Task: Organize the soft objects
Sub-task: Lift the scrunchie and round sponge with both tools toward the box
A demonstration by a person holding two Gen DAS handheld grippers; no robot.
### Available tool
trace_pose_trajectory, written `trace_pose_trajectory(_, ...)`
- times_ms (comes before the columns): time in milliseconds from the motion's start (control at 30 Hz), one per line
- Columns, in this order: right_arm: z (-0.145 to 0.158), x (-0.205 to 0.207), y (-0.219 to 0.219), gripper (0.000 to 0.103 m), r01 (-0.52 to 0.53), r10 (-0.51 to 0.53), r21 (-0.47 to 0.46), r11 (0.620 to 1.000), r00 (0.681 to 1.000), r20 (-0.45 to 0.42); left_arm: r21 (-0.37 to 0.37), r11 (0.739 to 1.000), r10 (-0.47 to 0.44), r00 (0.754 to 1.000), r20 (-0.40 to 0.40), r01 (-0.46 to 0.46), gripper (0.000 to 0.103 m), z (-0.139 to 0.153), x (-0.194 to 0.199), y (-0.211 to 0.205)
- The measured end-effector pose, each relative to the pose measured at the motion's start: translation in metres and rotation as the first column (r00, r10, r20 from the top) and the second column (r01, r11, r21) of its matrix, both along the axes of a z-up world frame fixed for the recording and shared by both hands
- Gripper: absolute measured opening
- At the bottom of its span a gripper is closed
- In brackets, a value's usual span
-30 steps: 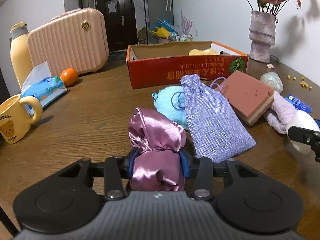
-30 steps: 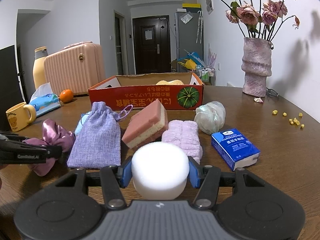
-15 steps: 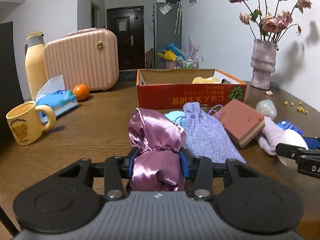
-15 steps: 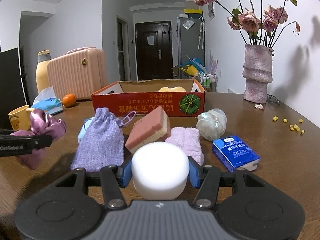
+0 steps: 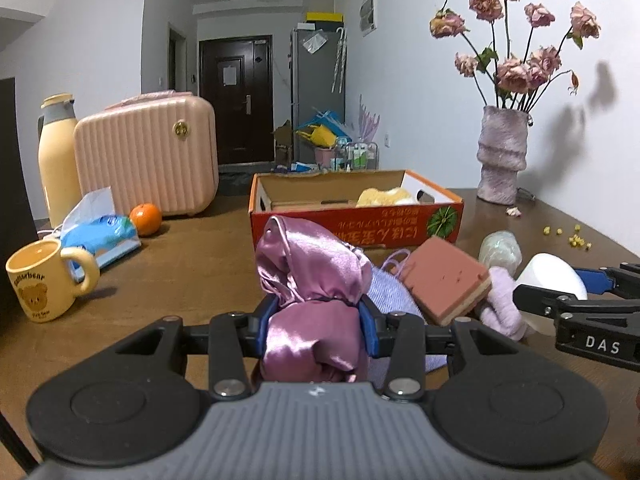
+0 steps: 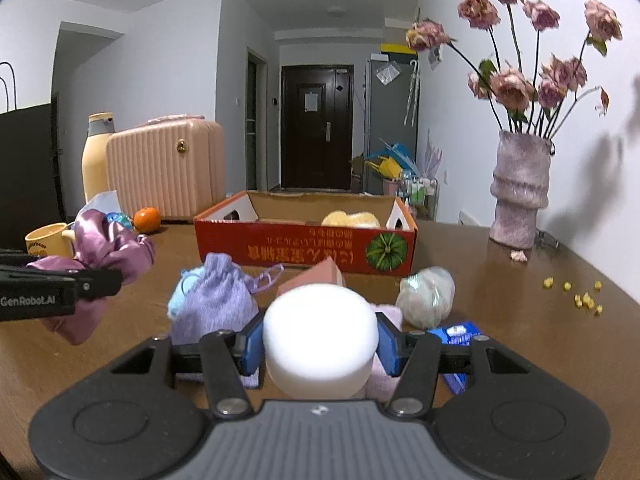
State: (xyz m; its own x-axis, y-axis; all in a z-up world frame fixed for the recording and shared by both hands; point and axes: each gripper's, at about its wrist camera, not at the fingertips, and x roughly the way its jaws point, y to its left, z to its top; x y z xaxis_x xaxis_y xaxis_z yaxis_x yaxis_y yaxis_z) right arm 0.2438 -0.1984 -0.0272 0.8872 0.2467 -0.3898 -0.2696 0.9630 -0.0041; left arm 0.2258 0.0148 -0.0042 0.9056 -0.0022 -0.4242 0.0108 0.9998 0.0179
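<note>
On brown wooden table, cardboard box

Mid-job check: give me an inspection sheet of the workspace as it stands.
Surface: brown wooden table, yellow crumbs at right.
Job's things: satin pouch, white foam puck, both held; lilac bag, pink sponge loose; red box open.
Clutter: bear mug, orange, tissue pack, vase.
Grippers: left hand-held gripper, right hand-held gripper, both shut.
Cables: nothing seen.
Surroundings: pink suitcase, dark door.
</note>
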Motion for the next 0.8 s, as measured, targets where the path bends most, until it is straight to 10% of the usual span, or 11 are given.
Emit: trace_pose_trajectory(800, 0.04, 0.037, 0.014, 0.054, -0.007, 0.007, -0.003, 1.0, 0.996, 0.09, -0.043, 0.999, -0.003, 0.998, 0.057, 0.006, 0.043, 0.035, 0.035, -0.009)
